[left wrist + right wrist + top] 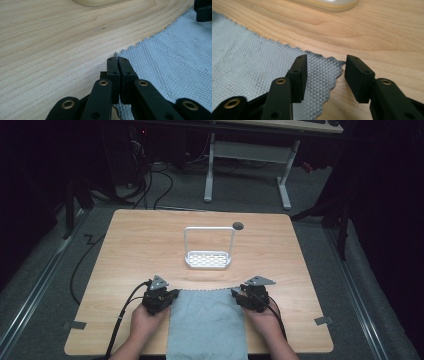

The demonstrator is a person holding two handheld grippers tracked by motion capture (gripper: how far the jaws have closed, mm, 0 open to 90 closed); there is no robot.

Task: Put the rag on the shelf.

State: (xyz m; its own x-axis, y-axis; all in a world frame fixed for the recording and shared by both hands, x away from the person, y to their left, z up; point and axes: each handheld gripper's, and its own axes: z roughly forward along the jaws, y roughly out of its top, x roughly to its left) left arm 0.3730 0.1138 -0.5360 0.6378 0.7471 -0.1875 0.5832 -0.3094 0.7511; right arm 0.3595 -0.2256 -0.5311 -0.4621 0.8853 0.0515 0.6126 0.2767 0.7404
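a grey cloth (207, 322) is laid flat at the near edge of the wooden table (140, 245). its far left corner is pinched by the left gripper (117, 60), whose jaws are pressed tight together on it. the far right corner is flanked by the right gripper (325, 65), whose jaws are spread wide with the corner between them, not squeezed. a white rack (208, 249) with a tall loop handle is seen farther off, near the middle of the table.
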